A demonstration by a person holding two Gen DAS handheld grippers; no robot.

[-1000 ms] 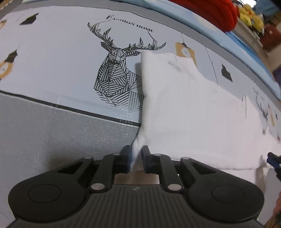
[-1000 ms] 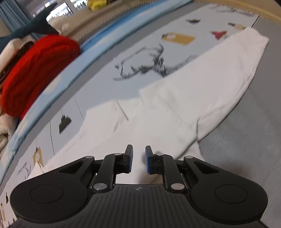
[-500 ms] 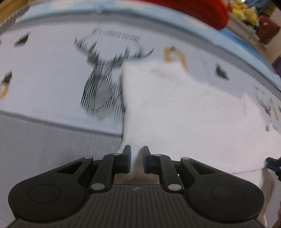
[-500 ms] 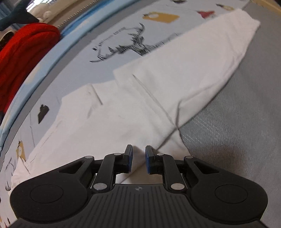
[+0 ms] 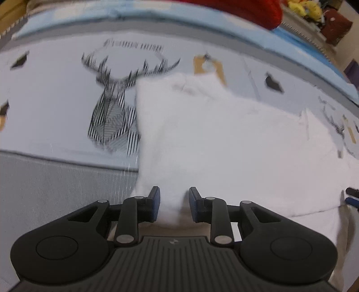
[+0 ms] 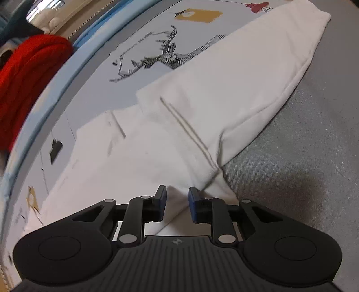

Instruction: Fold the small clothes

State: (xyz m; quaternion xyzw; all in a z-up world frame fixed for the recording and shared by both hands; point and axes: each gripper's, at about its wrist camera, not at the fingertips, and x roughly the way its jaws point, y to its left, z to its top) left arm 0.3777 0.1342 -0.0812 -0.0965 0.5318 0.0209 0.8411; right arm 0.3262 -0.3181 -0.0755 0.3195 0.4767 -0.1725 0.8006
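Observation:
A white garment (image 5: 224,139) lies folded over on a pale printed sheet with a deer design (image 5: 112,112). In the left wrist view my left gripper (image 5: 174,200) stands partly open, with a corner of the white cloth between its fingers, loose and not pinched. In the right wrist view the same garment (image 6: 202,101) shows a fold and a seam line. My right gripper (image 6: 175,200) is also partly open over the near edge of the cloth. The tip of the right gripper (image 5: 352,195) shows at the right edge of the left wrist view.
A grey fabric surface (image 6: 303,146) lies under the near side of the garment. A red knitted item (image 6: 29,74) sits at the far edge by a blue border (image 5: 157,29). Yellow and dark red soft items (image 5: 314,13) are beyond.
Both grippers have opened and let go of the white cloth they were pinching. The lifted cloth edge has been laid down over the garment, which now sits further over the deer print.

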